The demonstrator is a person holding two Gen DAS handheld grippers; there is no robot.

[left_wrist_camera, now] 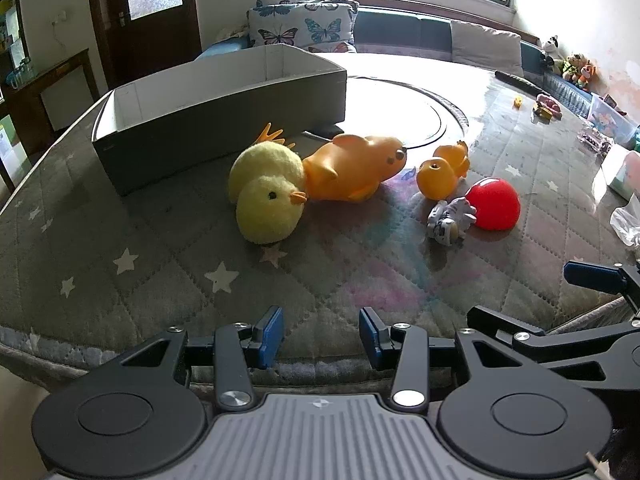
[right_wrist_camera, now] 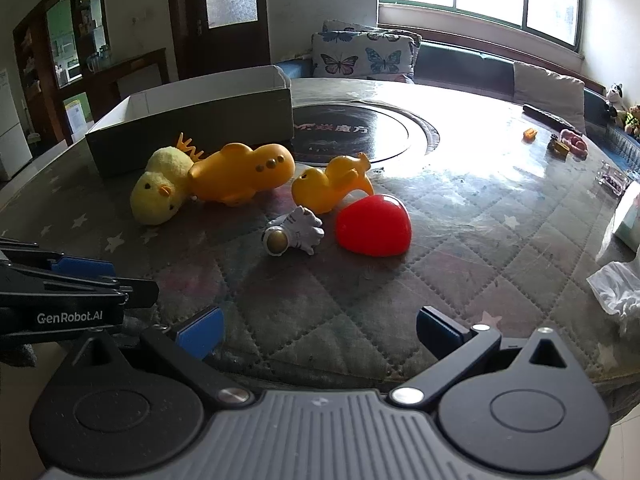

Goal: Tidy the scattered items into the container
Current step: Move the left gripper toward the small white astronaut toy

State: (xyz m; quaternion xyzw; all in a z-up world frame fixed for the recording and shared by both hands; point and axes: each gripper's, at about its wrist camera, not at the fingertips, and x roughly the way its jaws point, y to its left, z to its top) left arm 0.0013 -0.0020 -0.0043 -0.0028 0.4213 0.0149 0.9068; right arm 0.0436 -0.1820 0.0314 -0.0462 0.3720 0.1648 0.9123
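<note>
Left wrist view: the left gripper (left_wrist_camera: 321, 334) is hovering over the near edge of the quilted table cover (left_wrist_camera: 160, 240), its blue pads standing moderately apart with nothing between them. The open cardboard box (left_wrist_camera: 224, 100) is sitting at the far left of the table. Just in front of it, a plush yellow chick (left_wrist_camera: 266, 194) is lying on its side, touching a large orange rubber duck (left_wrist_camera: 352, 168). A smaller orange duck (left_wrist_camera: 442, 172) is lying near to the right, and beside it a red heart-shaped toy (left_wrist_camera: 494, 204) is touching a small astronaut figure (left_wrist_camera: 450, 222). The right gripper is entering at the lower right edge. Right wrist view: the right gripper (right_wrist_camera: 320, 332) is standing wide apart and empty above the near table edge. The box (right_wrist_camera: 192, 128) is sitting at far left, the chick (right_wrist_camera: 160, 196) and large duck (right_wrist_camera: 240, 176) in front of it, the small duck (right_wrist_camera: 328, 184), astronaut (right_wrist_camera: 296, 234) and heart (right_wrist_camera: 374, 226) nearer centre. All five toys are lying outside the box.
</note>
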